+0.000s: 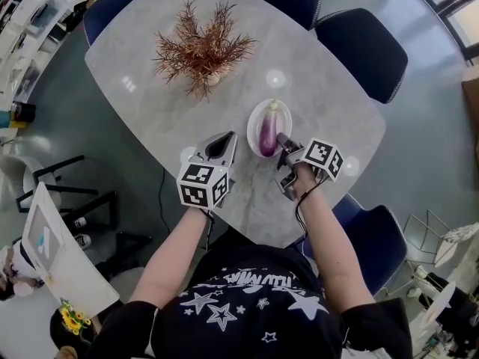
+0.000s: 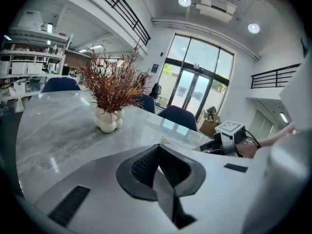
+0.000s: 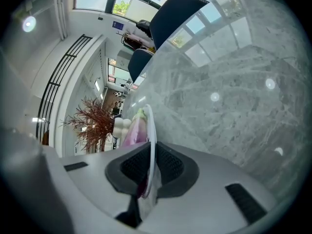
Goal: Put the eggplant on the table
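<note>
Eggplant (image 1: 269, 134), a single purple one, lies on the one white plate (image 1: 253, 118) on the bench (image 1: 150, 126). Its long axis runs from the plate's near rim to its far rim, with the green stem at the far end. The right gripper (image 1: 283, 142), the nearer of the two, has its fingers clamped on the plate's near rim, so the eggplant lies just beyond them. The left gripper (image 1: 222, 142) sits to the plate's left, fingers pressed together on nothing.
</note>
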`<state>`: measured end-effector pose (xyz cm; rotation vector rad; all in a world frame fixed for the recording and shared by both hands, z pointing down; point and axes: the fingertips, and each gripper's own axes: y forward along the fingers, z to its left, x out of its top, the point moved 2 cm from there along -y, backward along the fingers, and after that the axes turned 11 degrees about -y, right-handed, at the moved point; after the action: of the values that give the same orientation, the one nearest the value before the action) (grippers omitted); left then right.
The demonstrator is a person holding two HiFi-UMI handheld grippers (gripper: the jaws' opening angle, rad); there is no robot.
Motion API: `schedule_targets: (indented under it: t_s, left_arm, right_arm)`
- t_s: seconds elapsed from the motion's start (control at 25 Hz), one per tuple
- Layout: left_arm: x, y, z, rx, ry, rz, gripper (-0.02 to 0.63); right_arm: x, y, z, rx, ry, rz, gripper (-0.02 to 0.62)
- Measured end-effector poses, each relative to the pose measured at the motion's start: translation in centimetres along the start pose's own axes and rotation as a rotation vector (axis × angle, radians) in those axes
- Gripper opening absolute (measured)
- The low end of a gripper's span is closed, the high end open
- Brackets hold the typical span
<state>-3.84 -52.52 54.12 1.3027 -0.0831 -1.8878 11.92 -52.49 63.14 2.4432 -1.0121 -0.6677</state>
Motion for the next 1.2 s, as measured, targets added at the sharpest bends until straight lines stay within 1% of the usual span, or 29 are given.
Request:
schedule_targets:
  t_s: [0.32, 0.72, 0.84, 1.08, 1.2]
  left_arm:
    - [-0.7, 0.1, -0.6, -0.003, -0.009, 0.008, 0.008]
    - [-0.9, -0.3, -0.5, 0.000, -0.019, 0.001, 0.008]
    - [-0.9, -0.5, -0.7, -0.006, -0.018, -0.001, 0.008]
    - [-0.9, -1.0, -0.7, -0.007, -0.019, -0.006, 0.008]
    - [-0.9, -1.2, -0.7, -0.002, -0.017, -0.006, 0.008]
  right_arm:
    - [-0.2, 0.2, -0.9, -0.033, -0.002, 0.011, 0.023]
    - [-0.6, 0.5, -1.7, -0.112, -0.025, 0.028, 0.024]
    - [-0.5, 0.3, -1.7, -0.120, -0.032, 0.019, 0.023]
    - [-0.4, 0.2, -1.6, -0.143, -0.080, 0.019, 0.025]
    - [-0.2, 0.0, -1.8, -0.169, -0.116, 0.029, 0.025]
